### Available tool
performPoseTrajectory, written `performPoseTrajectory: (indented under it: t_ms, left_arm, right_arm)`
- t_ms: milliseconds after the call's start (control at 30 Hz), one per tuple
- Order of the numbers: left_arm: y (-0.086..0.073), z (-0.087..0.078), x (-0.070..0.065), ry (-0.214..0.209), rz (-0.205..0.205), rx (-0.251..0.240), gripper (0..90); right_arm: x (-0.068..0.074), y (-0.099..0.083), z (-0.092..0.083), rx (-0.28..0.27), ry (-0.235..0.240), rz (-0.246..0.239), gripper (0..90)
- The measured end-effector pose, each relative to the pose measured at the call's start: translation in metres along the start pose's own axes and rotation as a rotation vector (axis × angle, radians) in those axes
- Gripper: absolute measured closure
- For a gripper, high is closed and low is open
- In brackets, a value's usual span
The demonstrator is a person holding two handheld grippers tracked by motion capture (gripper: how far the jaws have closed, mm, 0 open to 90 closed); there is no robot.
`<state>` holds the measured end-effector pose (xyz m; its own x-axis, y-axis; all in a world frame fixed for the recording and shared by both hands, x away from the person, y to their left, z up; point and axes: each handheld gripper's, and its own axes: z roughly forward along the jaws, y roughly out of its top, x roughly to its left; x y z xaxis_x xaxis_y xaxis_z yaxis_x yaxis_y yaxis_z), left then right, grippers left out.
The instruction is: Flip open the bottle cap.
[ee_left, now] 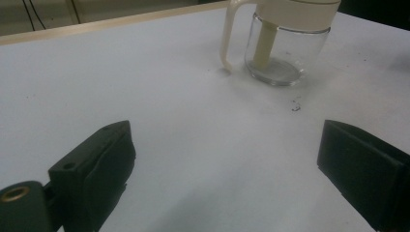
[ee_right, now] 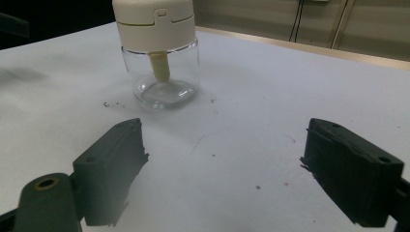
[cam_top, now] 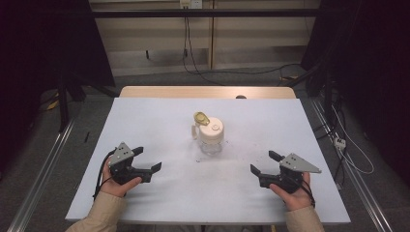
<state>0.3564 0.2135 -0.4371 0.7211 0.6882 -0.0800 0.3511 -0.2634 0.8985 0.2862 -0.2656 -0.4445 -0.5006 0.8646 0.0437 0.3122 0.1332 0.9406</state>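
Glass below and cream plastic above, the jar (cam_top: 211, 137) is standing upright near the middle of the white tabletop (cam_top: 159, 116), with its flip cap hinged open toward 11 o'clock and its thin handle (ee_left: 226, 36) hanging down that same side. Its long axis is running straight up, so any grip is likely coming in from the side.

From the left tongs (cam_top: 146, 159) the jar is lying at about 2 o'clock; from the right tongs (cam_top: 265, 162) it is lying at about 10 o'clock. Both are sitting well apart from it, at roughly matching distances (I cannot call either hand the nearer one with confidence).

Both hands are resting low at the near edge of the tabletop, each tool angled inward toward the jar. In the left gripper view the jar is showing up and to the right of the gap, handle toward the camera. In the right gripper view the jar (ee_right: 160, 53) is showing up and to the left, handle hidden.

Both tongs are standing wide open, with nothing between the jaws.
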Motion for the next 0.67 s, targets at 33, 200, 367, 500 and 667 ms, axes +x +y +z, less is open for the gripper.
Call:
performPoseTrajectory:
  t_ms: [33, 200, 367, 500, 667]
  left_arm:
    - [-0.0004, -0.0009, 0.0008, 0.004, 0.005, 0.001, 5.8]
    - [-0.0028, -0.0051, 0.0036, 0.013, 0.001, 0.004, 5.7]
    - [-0.0051, -0.0089, 0.0067, 0.021, 0.0, 0.008, 5.7]
    - [-0.0059, -0.0102, 0.0088, 0.028, 0.006, 0.012, 5.7]
    - [-0.0063, -0.0091, 0.0087, 0.033, 0.011, 0.022, 5.7]
  right_arm:
    - [-0.0005, -0.0003, -0.001, 0.0, 0.0, 0.002, 14.0]
    - [-0.0026, -0.0026, -0.0044, 0.002, -0.006, 0.004, 14.1]
    - [-0.0028, -0.0053, -0.0049, 0.012, -0.003, -0.002, 14.1]
    - [-0.0019, -0.0057, -0.0032, 0.02, -0.001, -0.014, 14.1]
    - [-0.0027, -0.0072, -0.0022, 0.03, -0.009, -0.012, 14.1]
